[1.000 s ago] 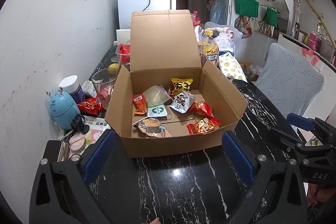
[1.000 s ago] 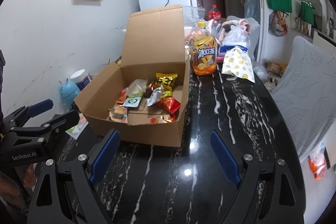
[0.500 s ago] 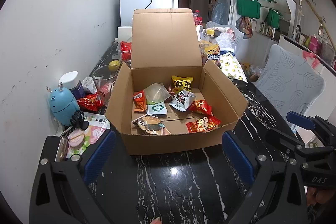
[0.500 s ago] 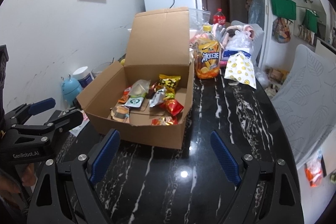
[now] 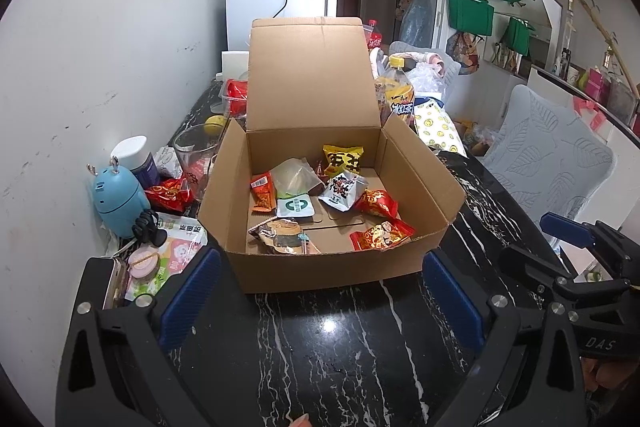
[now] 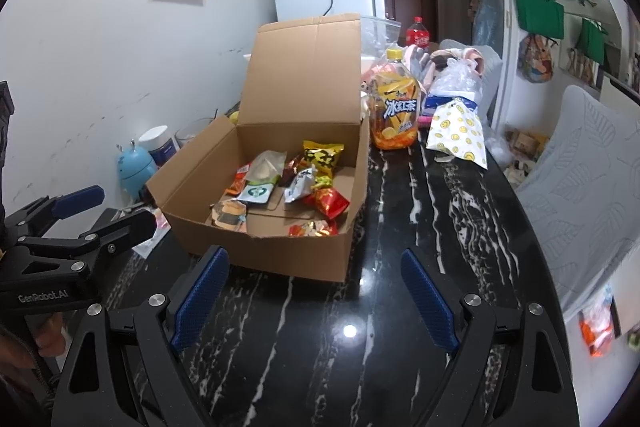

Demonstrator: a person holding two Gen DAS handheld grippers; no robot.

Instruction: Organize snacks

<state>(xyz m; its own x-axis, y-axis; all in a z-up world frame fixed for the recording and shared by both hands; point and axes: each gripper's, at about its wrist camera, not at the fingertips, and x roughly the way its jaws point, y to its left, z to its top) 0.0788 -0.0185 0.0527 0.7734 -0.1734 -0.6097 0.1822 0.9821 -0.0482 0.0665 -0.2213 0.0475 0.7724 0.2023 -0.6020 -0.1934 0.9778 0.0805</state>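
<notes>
An open cardboard box (image 5: 332,267) with its lid up stands on the black marble table (image 5: 320,347); it also shows in the right wrist view (image 6: 280,255). Several snack packets lie inside: a yellow one (image 5: 343,159), a silver one (image 5: 343,189), red ones (image 5: 380,234), an orange one (image 5: 263,193). My left gripper (image 5: 318,299) is open and empty, just in front of the box. My right gripper (image 6: 316,299) is open and empty, in front of the box's right corner. A red snack packet (image 5: 168,193) lies outside, left of the box.
Left of the box are a blue gadget (image 5: 116,197), a white-capped jar (image 5: 134,157), a glass bowl (image 5: 194,151) and a sticker pack (image 5: 172,251). Behind it stand an iced-tea bottle (image 6: 394,109) and a smiley-print bag (image 6: 458,133). A grey chair (image 6: 580,179) is on the right.
Both grippers have drawn back a little from the box, which now looks slightly smaller and farther. Both stay open and empty.
</notes>
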